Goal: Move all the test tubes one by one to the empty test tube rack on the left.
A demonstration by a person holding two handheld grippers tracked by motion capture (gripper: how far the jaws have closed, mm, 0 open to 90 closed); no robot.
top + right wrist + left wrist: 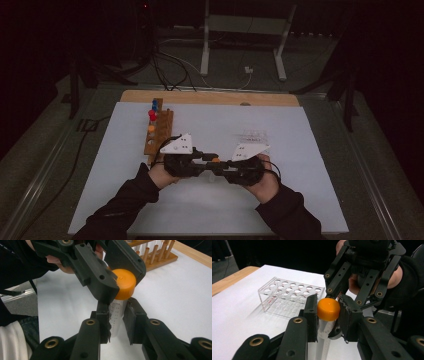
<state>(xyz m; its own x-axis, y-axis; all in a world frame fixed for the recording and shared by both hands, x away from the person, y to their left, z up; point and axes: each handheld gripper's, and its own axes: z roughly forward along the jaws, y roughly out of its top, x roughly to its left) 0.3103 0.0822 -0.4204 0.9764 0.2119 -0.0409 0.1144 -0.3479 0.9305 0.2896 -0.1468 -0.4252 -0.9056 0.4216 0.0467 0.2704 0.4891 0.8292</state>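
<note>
A clear graduated tube (115, 316) with an orange cap (328, 309) is held between both grippers above the white mat, at the middle front of the table (215, 160). My left gripper (329, 313) is shut on the orange cap, one pad on each side. My right gripper (117, 315) is shut on the tube's clear body just below the cap. In the high view the left gripper (209, 160) and right gripper (221, 167) meet nose to nose, each in a hand.
A wooden tube rack (159, 131) with red, blue and orange caps stands at the mat's left. A clear plastic rack (255, 135) with many empty holes sits to the right, behind the grippers. The white mat (300, 200) covers a wooden table.
</note>
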